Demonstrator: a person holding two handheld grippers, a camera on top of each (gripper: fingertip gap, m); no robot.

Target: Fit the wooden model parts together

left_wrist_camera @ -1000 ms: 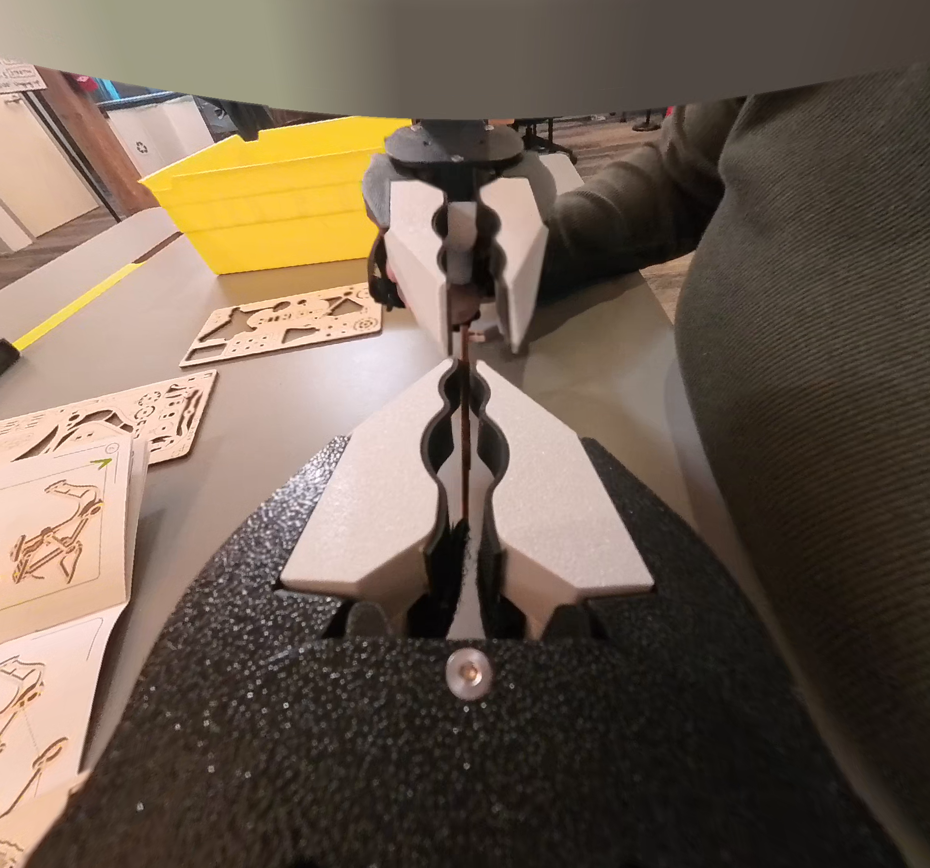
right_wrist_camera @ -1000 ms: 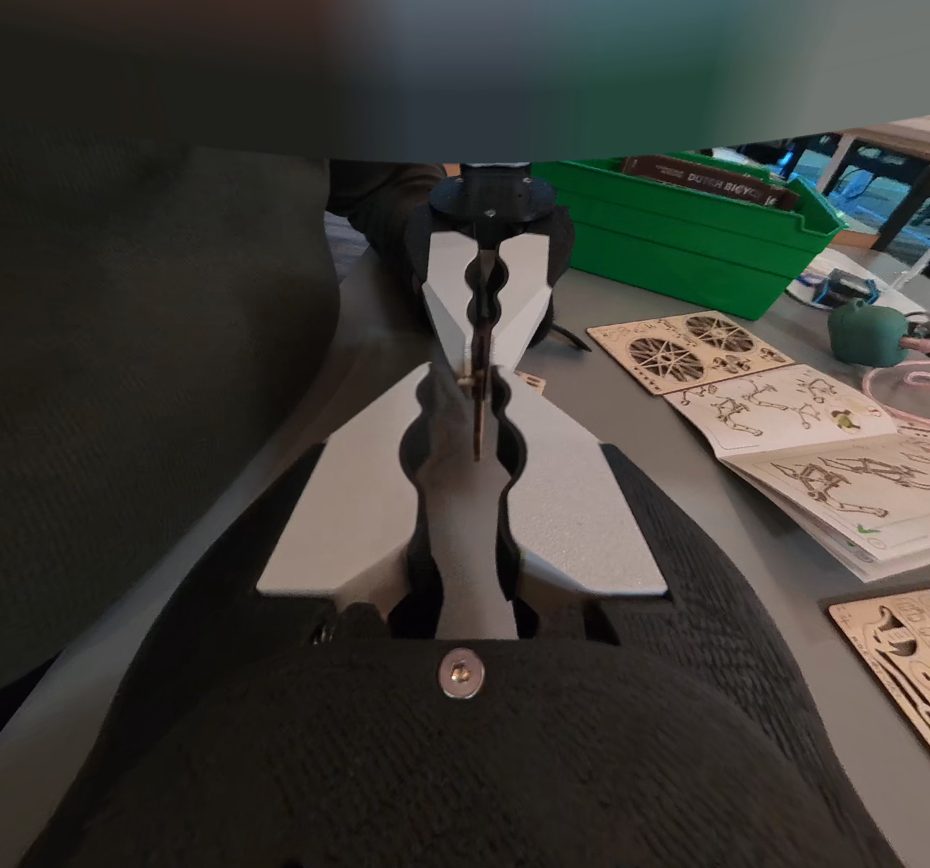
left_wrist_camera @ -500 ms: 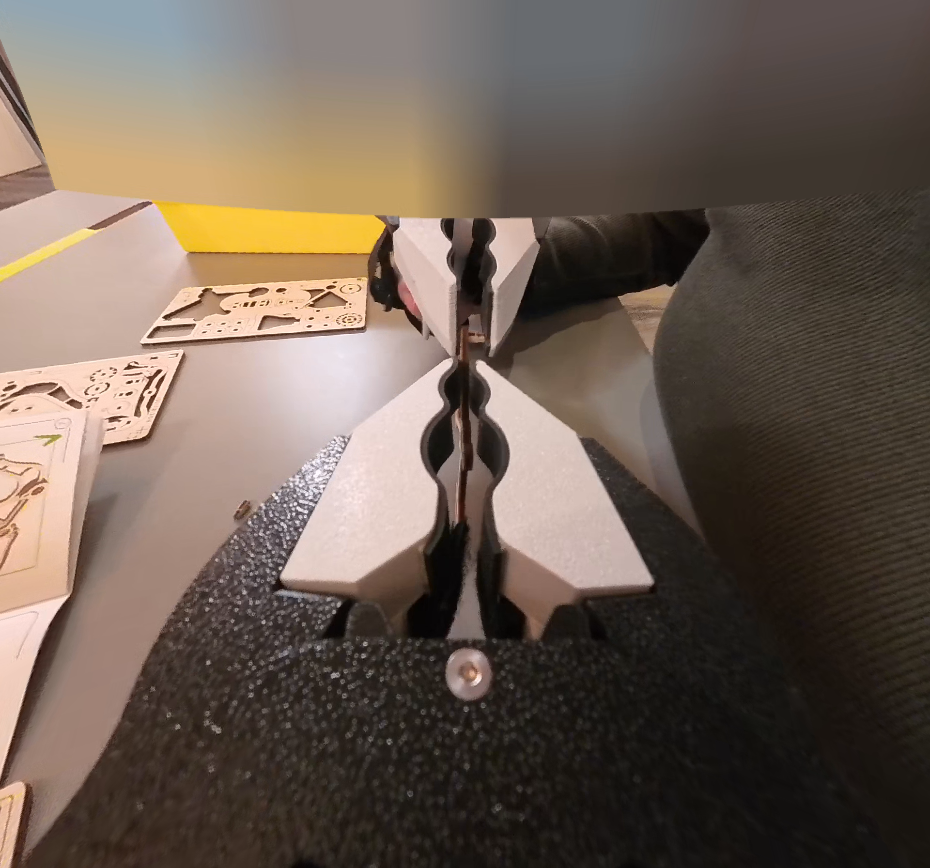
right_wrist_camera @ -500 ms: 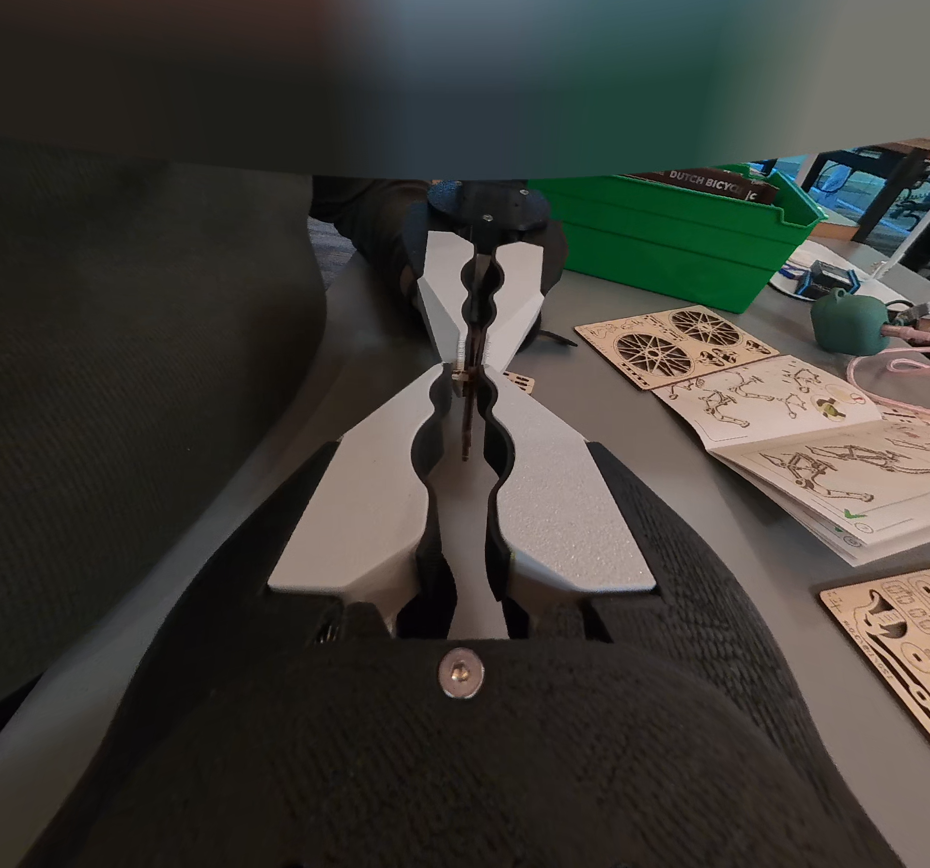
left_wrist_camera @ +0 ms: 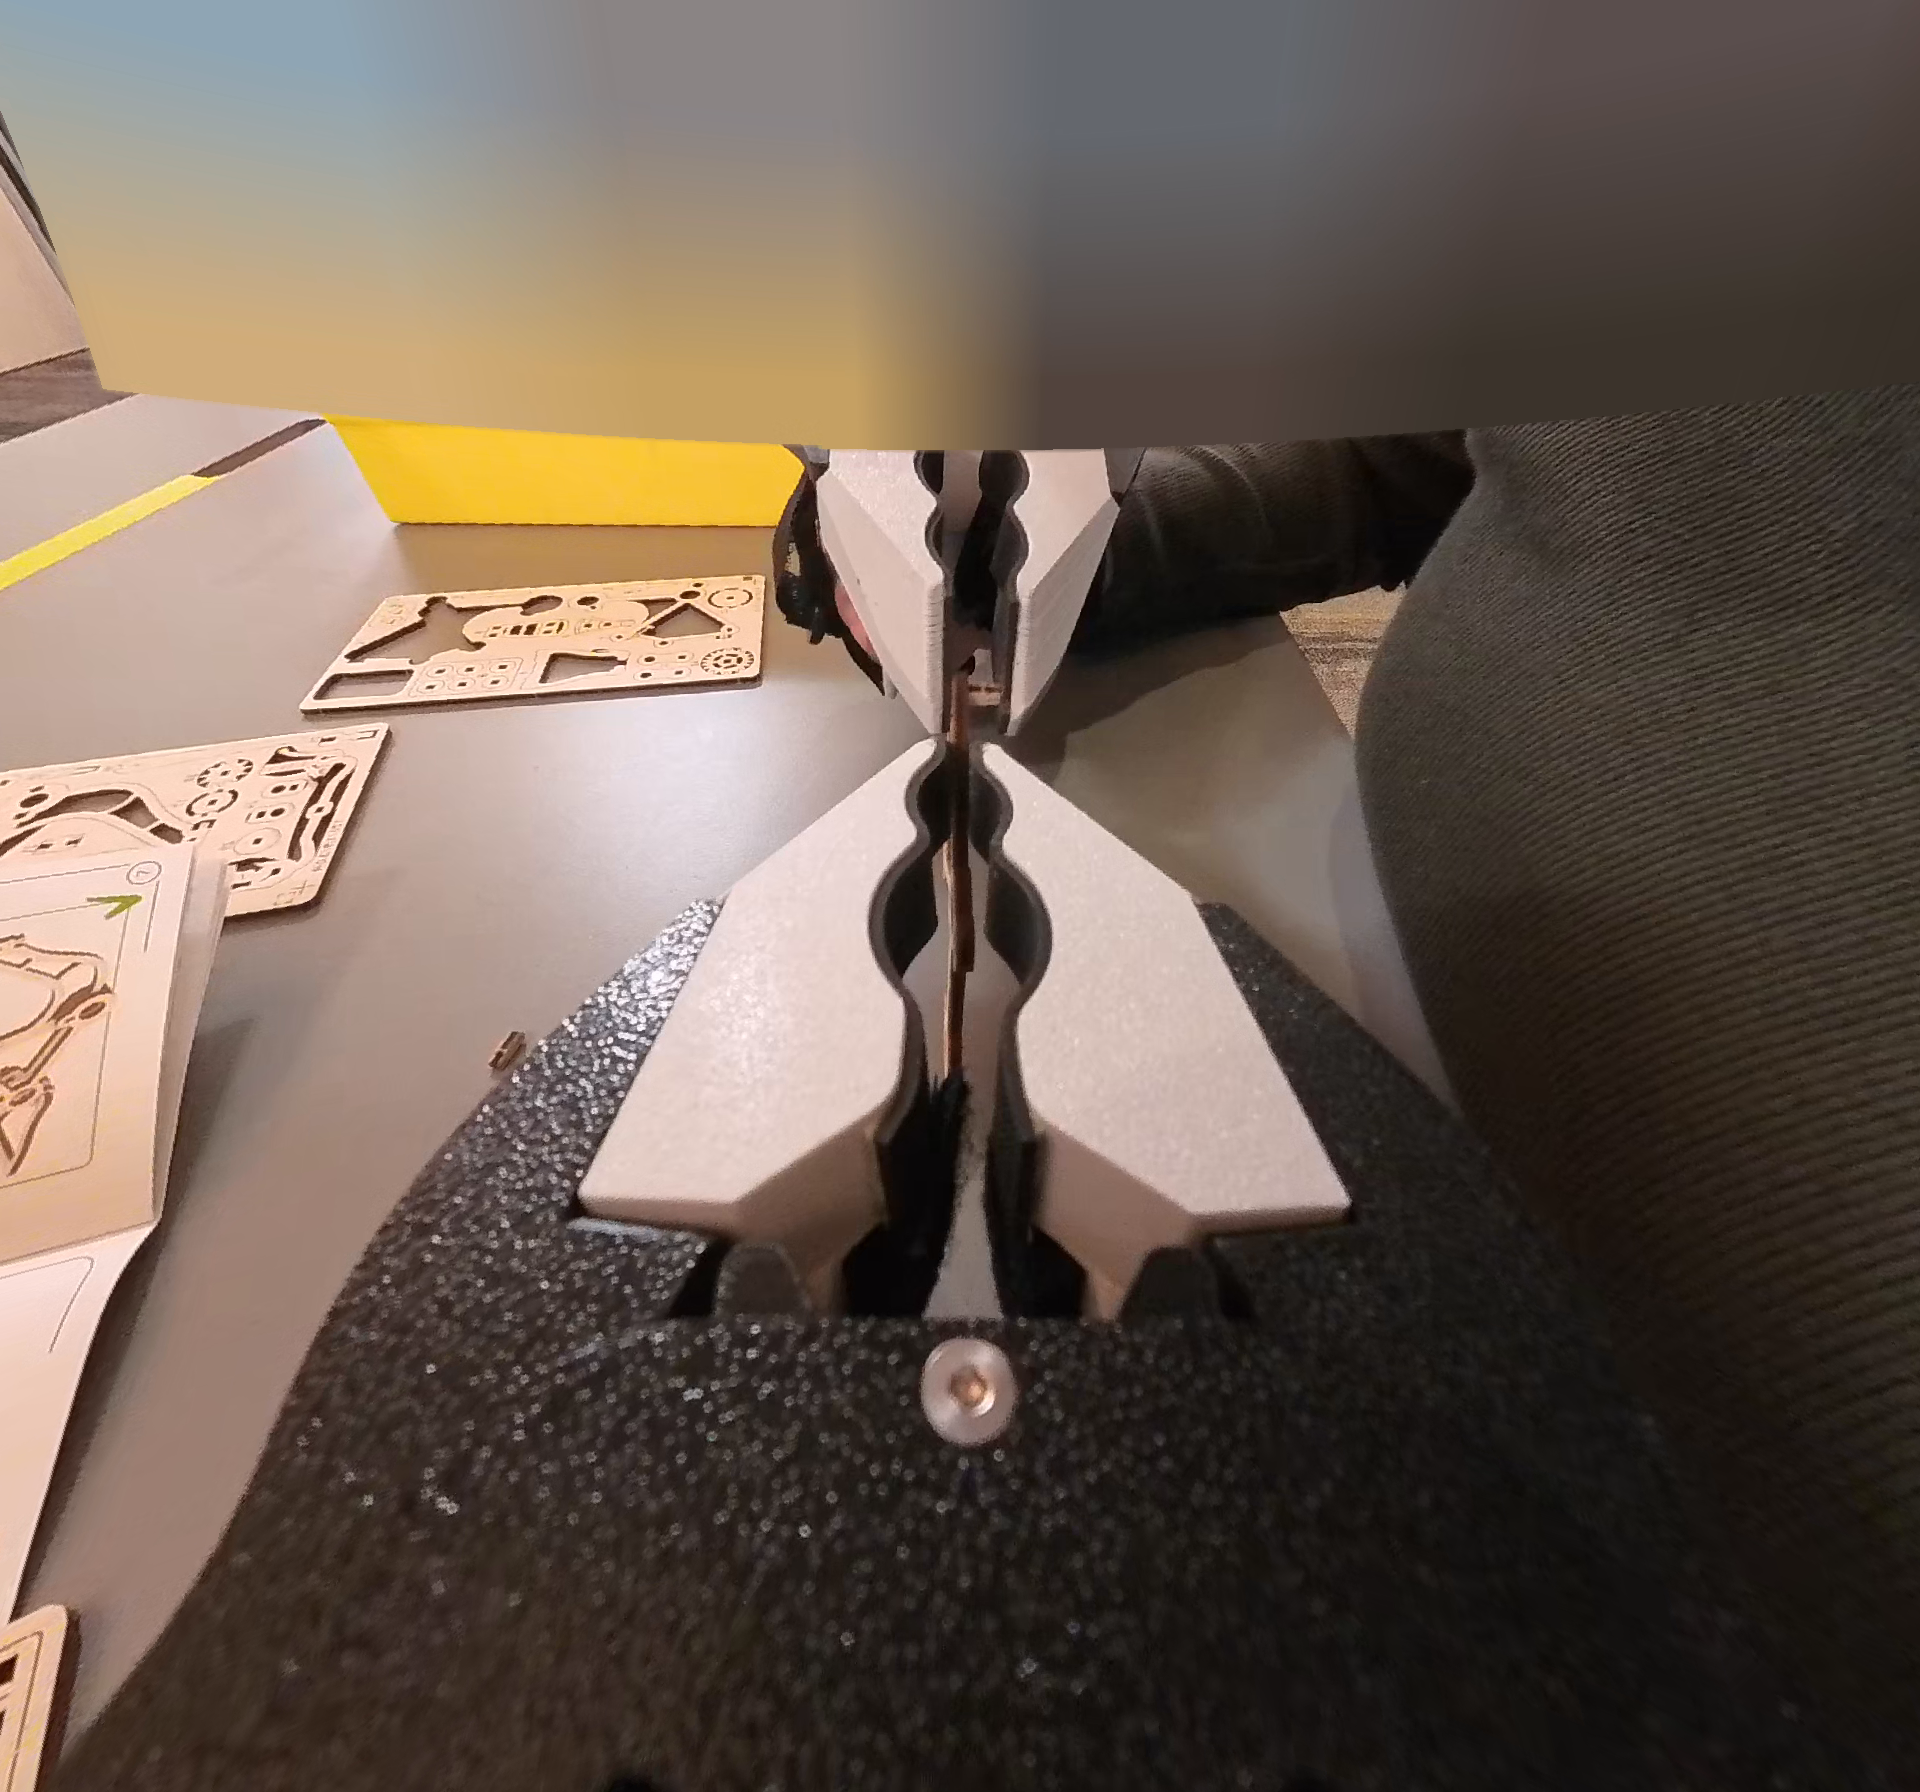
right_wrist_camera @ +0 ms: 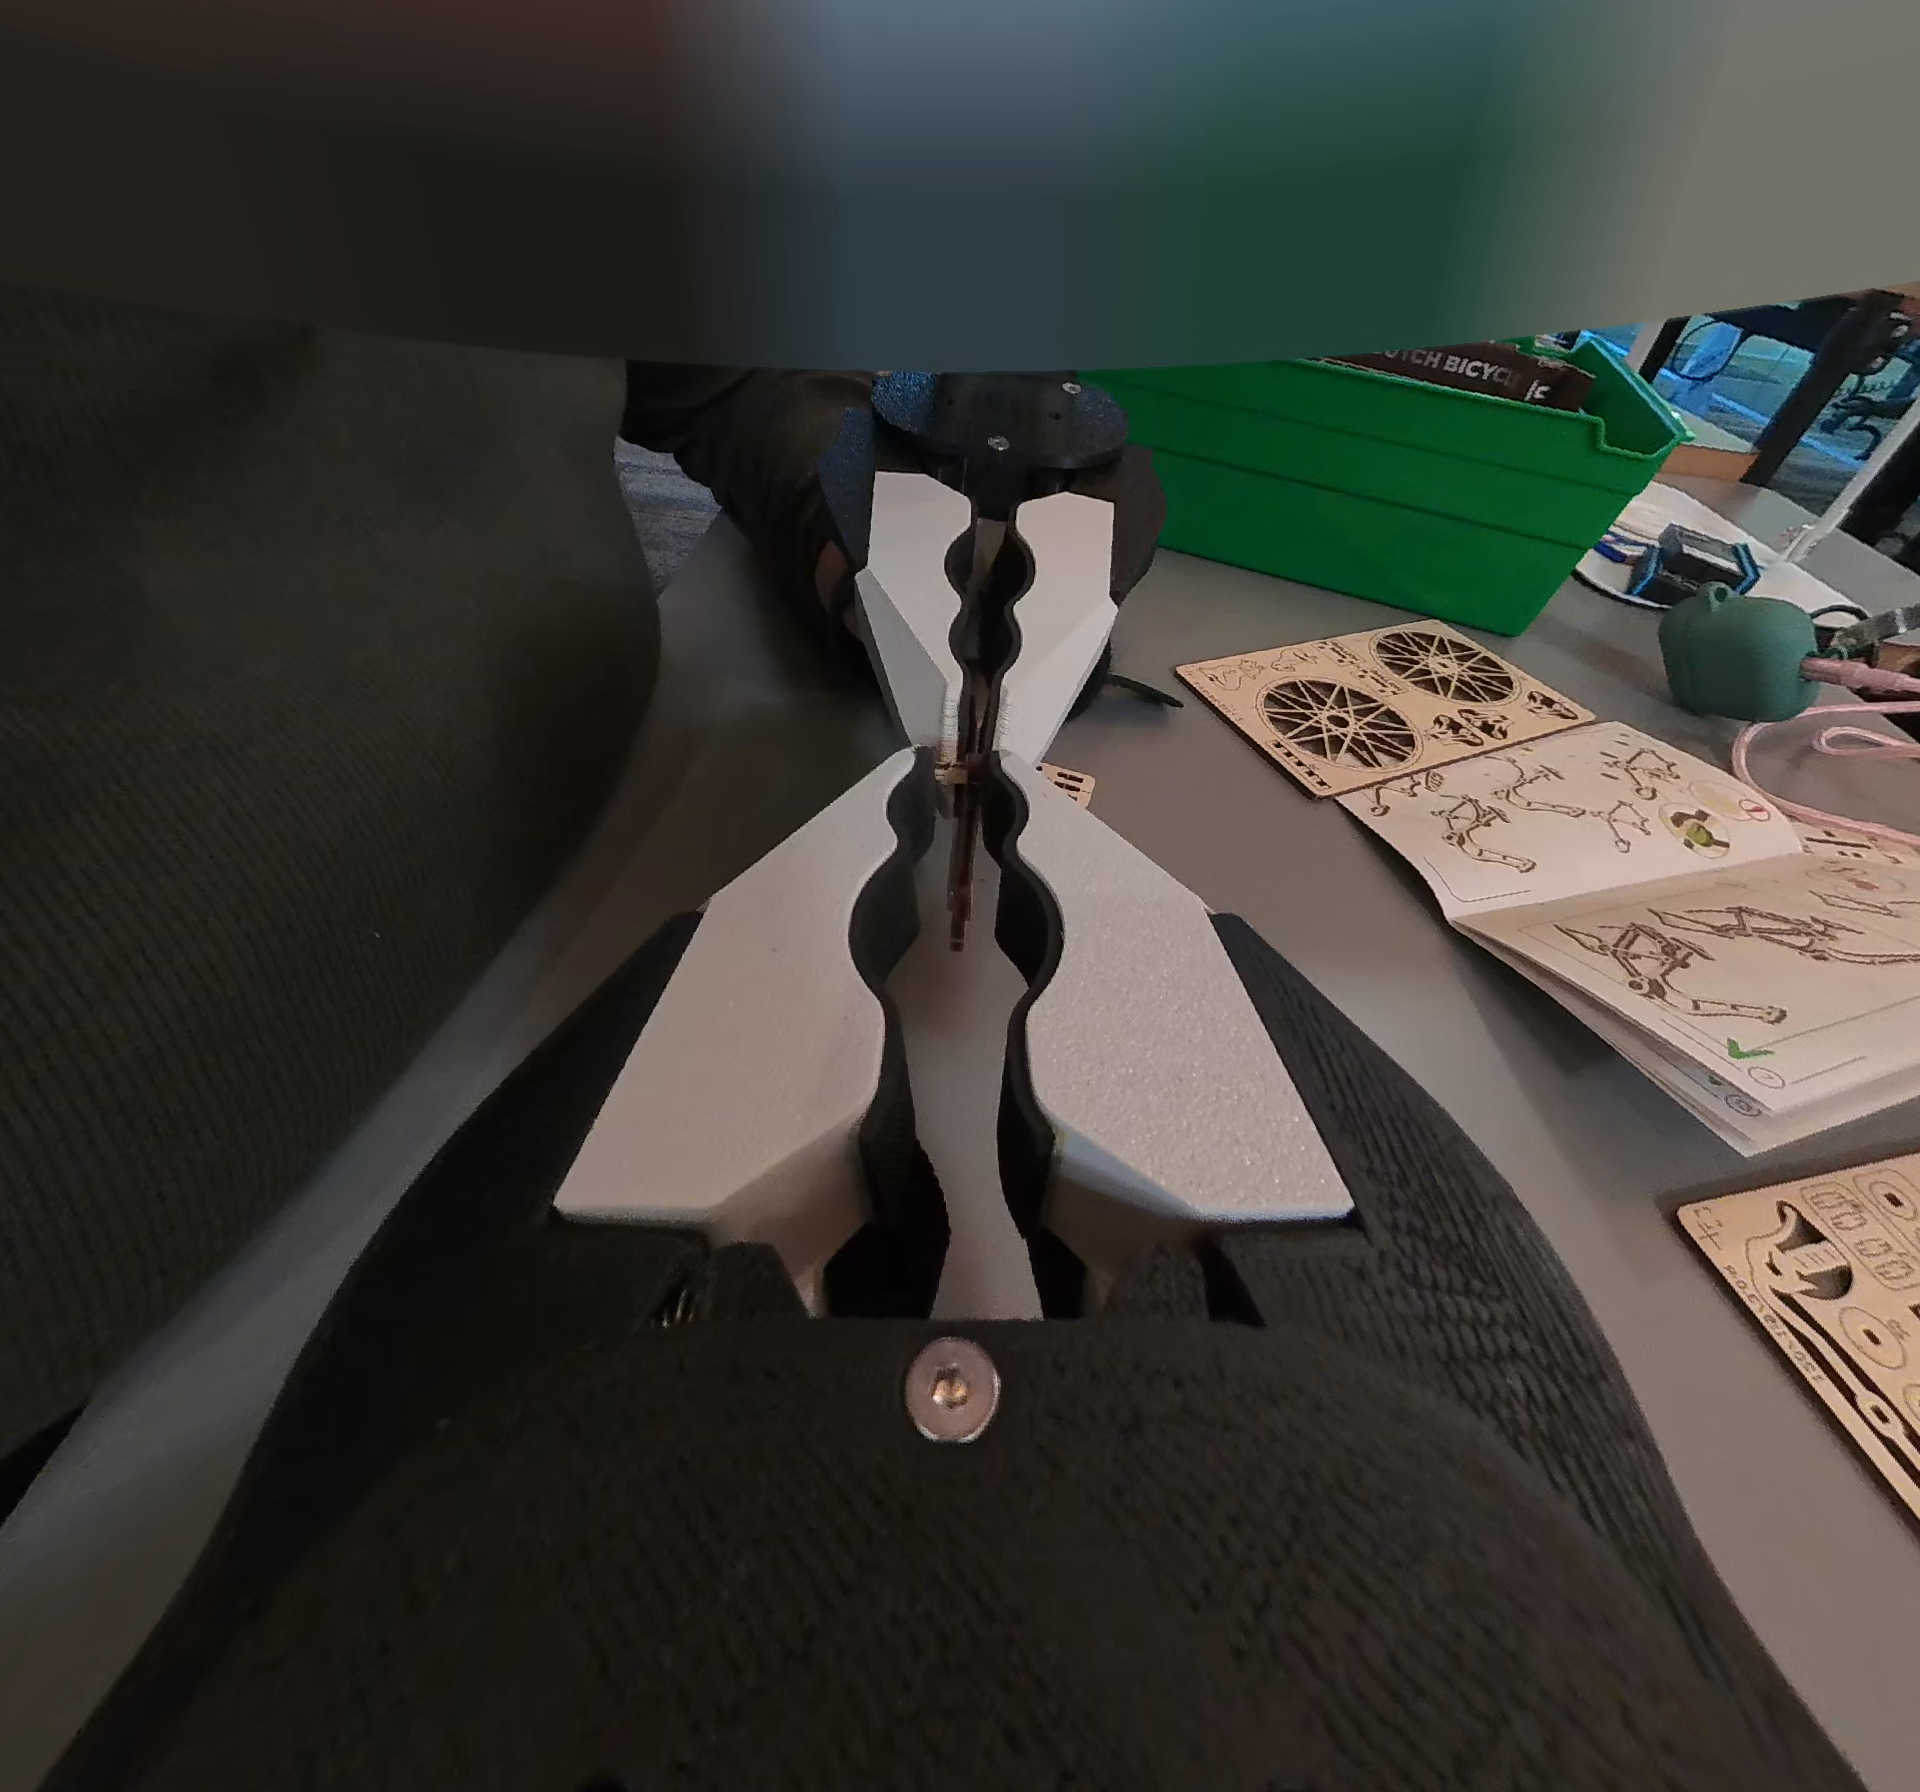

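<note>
In the left wrist view my left gripper (left_wrist_camera: 961, 747) is shut on a thin dark wooden part (left_wrist_camera: 956, 890) that stands edge-on between its pads. My right gripper (left_wrist_camera: 975, 703) faces it tip to tip, its fingers closed around the same part's far end and a small pale peg (left_wrist_camera: 982, 695). In the right wrist view my right gripper (right_wrist_camera: 956, 786) presses its left finger on the pale peg (right_wrist_camera: 943, 782) and its right finger against the flat wooden part (right_wrist_camera: 961, 869). The left gripper (right_wrist_camera: 977, 714) holds the part from the far side.
A yellow bin (left_wrist_camera: 561, 480), two cut-out wooden sheets (left_wrist_camera: 540, 641), a booklet (left_wrist_camera: 73, 1015) and a tiny loose piece (left_wrist_camera: 506, 1049) lie left. A green bin (right_wrist_camera: 1351, 516), wheel sheet (right_wrist_camera: 1382, 703) and open booklet (right_wrist_camera: 1662, 911) lie right. A person's dark clothing (left_wrist_camera: 1662, 807) is close by. My two grippers' fingertips are within a few centimetres of each other.
My right gripper's fingers closed from a wider gap onto the peg and the flat part. My left gripper stayed shut on the part. Both views tilted down slightly.
</note>
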